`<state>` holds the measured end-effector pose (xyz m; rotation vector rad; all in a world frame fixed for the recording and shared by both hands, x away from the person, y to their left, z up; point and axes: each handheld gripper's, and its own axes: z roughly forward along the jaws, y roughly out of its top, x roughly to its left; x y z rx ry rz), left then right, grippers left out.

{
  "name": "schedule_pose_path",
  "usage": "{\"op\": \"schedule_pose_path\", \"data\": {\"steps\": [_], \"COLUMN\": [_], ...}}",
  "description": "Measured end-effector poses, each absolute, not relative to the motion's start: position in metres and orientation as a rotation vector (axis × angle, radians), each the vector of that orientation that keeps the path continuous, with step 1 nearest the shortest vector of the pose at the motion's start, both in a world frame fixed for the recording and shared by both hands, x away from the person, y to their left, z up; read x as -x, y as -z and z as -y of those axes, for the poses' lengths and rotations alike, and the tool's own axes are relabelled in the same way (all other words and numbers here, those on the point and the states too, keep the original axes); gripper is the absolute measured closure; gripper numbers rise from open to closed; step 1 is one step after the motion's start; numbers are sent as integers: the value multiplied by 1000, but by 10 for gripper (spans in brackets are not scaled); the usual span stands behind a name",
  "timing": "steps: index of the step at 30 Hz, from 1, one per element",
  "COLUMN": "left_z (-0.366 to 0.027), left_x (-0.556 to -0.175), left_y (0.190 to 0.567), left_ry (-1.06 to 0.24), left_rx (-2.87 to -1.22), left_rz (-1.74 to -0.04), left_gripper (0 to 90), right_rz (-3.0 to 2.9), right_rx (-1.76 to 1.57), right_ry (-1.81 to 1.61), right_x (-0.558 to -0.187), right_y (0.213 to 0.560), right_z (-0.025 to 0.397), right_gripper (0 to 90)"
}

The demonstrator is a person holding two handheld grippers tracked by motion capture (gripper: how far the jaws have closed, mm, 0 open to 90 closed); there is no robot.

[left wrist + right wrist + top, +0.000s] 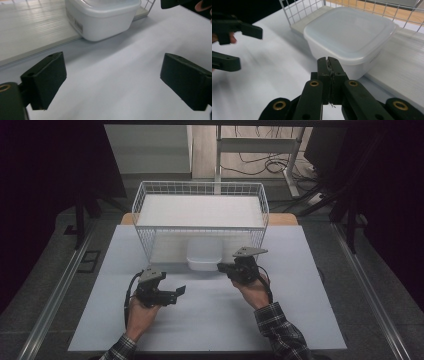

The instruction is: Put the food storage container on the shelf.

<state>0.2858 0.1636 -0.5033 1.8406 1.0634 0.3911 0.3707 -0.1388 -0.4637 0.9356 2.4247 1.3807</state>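
Pale sheet-covered table (210, 320); dark surrounds, cables on the floor beyond.

Item: white lidded plastic container (204, 257), squat, rounded corners, lid seated; it sits at the front edge of the light board under the white wire basket (200, 190), overhanging that edge slightly toward the person. Handling, as judged: probably light, contents hidden by the lid; walls smooth and likely slippery, somewhat flexible under pressure; lid rim offers the surest purchase, taken across the near corner or the short sides; a pinch on the lid alone might lift it off.

Left gripper (170, 295): jaws spread wide, holding nothing, low over the sheet and aimed at the container.

Right gripper (225, 267): jaws pressed together, holding nothing, tips just before the container's near wall.

Obstructions: basket's wire legs and front frame flank the container; board edge beneath it; basket floor overhead limits approach from above, so a frontal draw seems easiest.
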Motion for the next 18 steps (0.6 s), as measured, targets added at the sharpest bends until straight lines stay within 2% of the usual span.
{"op": "schedule_pose_path", "data": {"steps": [12,18], "left_z": [-170,-176], "left_x": [-241,-229], "left_y": [517,518], "left_ry": [-498,-509], "left_rx": [-1897,-1885], "left_rz": [-1030,-1030], "left_gripper": [34,33], "right_rz": [-2470,-2499], "right_rx": [-941,-903], "right_ry": [-1361,-1324], "right_x": [-362,-362], "right_y": [480,485], "right_z": [130,117], "right_gripper": [862,867]}}
